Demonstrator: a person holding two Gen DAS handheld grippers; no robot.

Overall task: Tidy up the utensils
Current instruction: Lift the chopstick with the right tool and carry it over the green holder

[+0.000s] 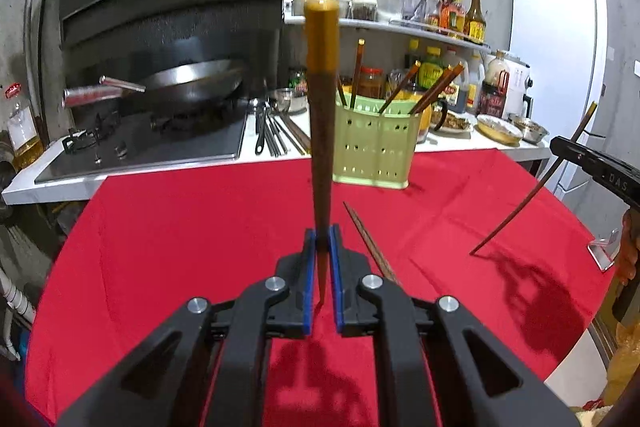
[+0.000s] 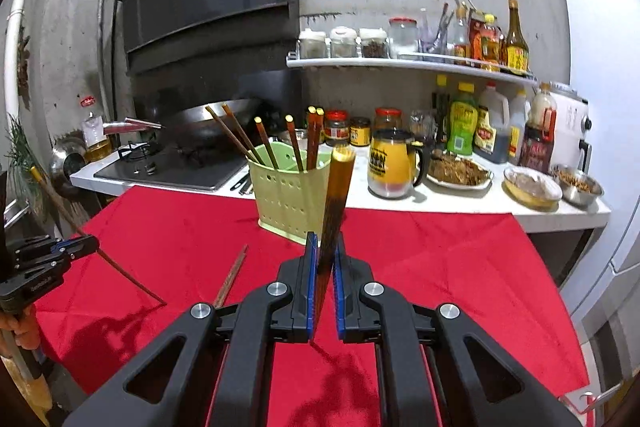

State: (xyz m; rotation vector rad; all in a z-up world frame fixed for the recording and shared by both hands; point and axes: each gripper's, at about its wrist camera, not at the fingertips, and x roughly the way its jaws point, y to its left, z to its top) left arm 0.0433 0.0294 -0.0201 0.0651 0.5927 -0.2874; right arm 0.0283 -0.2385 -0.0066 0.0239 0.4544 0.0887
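Note:
My left gripper [image 1: 322,239] is shut on a brown chopstick [image 1: 321,115] with a gold top, held upright above the red cloth. My right gripper [image 2: 325,247] is shut on a like chopstick [image 2: 335,203], tilted slightly. Each gripper shows in the other's view, the right one [image 1: 592,163] and the left one [image 2: 76,247], with its chopstick slanting down, tip near the cloth. A green perforated holder [image 1: 376,147] [image 2: 290,195] with several chopsticks stands at the cloth's far edge. One more chopstick [image 1: 370,243] [image 2: 231,277] lies on the cloth.
The red cloth [image 1: 180,235] [image 2: 440,267] covers a round table against a white counter [image 2: 460,207]. On it are a stove with wok [image 1: 192,87], a yellow mug [image 2: 390,163], food dishes, bottles and loose utensils [image 1: 276,135]. A fridge [image 1: 560,47] stands at right.

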